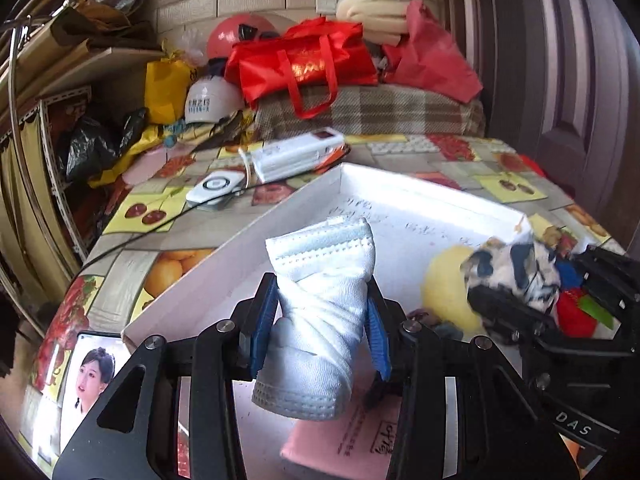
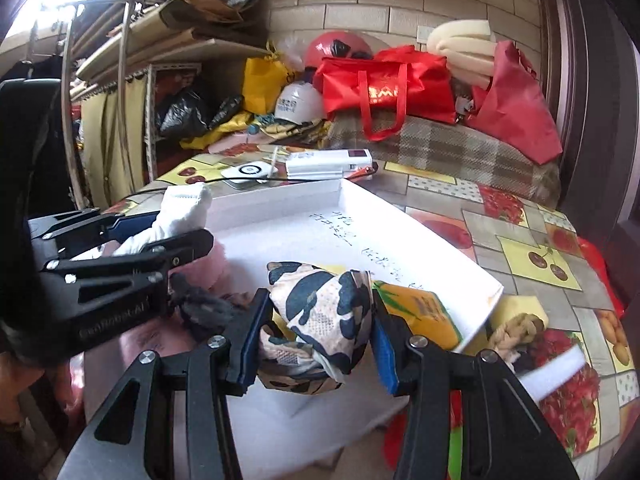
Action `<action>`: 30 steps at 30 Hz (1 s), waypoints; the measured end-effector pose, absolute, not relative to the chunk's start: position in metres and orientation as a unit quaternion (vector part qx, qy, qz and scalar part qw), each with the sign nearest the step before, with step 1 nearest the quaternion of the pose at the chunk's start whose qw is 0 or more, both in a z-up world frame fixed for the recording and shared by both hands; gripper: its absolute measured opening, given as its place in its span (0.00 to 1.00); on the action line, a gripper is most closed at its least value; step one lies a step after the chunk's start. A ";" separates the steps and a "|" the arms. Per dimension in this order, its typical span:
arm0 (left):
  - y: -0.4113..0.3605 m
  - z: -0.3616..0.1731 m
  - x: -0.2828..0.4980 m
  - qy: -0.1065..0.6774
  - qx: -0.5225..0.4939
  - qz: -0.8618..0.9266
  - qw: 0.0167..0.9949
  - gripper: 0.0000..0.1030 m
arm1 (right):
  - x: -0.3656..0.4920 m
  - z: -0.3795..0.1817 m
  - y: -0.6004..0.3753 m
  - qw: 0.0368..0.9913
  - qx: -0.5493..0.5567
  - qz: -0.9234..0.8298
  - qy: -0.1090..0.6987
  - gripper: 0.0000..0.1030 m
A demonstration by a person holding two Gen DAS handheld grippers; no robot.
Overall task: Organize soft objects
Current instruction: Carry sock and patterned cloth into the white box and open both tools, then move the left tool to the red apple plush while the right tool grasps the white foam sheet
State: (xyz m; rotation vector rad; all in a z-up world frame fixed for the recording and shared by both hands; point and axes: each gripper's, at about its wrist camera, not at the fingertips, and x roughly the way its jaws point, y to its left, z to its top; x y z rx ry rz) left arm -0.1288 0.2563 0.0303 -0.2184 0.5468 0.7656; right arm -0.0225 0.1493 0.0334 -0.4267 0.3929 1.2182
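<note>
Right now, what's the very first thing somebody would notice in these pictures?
Probably the two grippers, each squeezing a rolled-up soft thing over the white tray. The left gripper holds a white sock bundle, and the right gripper holds a spotted cloth bundle. Behind them, a bright red bag sits on a plaid cushion.

Back wall point(image 2: 400, 4): pale brick-pattern tiles, white switch plate point(image 1: 326, 3) mounted high. Dark wooden door point(image 1: 560, 80) along the right side. Left side: metal shelving rack point(image 2: 152, 112) with yellowish curtain point(image 2: 108, 140) (shelves loaded with cardboard and bags). Table point(image 2: 520, 240) covered by fruit-print oilcloth. Plaid blanket point(image 2: 460, 148) folded at the table's far end. Bright daylight enters upper left, in the right wrist view.
</note>
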 end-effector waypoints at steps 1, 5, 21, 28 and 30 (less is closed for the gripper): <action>0.259 0.029 -0.128 0.269 -0.109 0.370 0.883 0.40 | -0.020 0.033 0.155 0.782 -0.199 0.561 0.186 0.46; 0.254 0.032 -0.136 0.246 -0.103 0.385 0.884 0.48 | -0.015 0.031 0.162 0.787 -0.204 0.549 0.193 0.85; 0.202 0.055 -0.186 0.090 -0.067 0.416 0.903 1.00 | -0.035 0.060 0.077 0.836 -0.094 0.536 0.064 1.00; 0.166 0.062 -0.194 0.057 -0.078 0.376 0.922 1.00 | -0.013 0.072 -0.005 0.910 -0.005 0.415 0.005 1.00; 0.160 0.063 -0.190 0.064 -0.083 0.335 0.937 1.00 | 0.007 0.072 -0.010 0.908 -0.024 0.417 0.042 1.00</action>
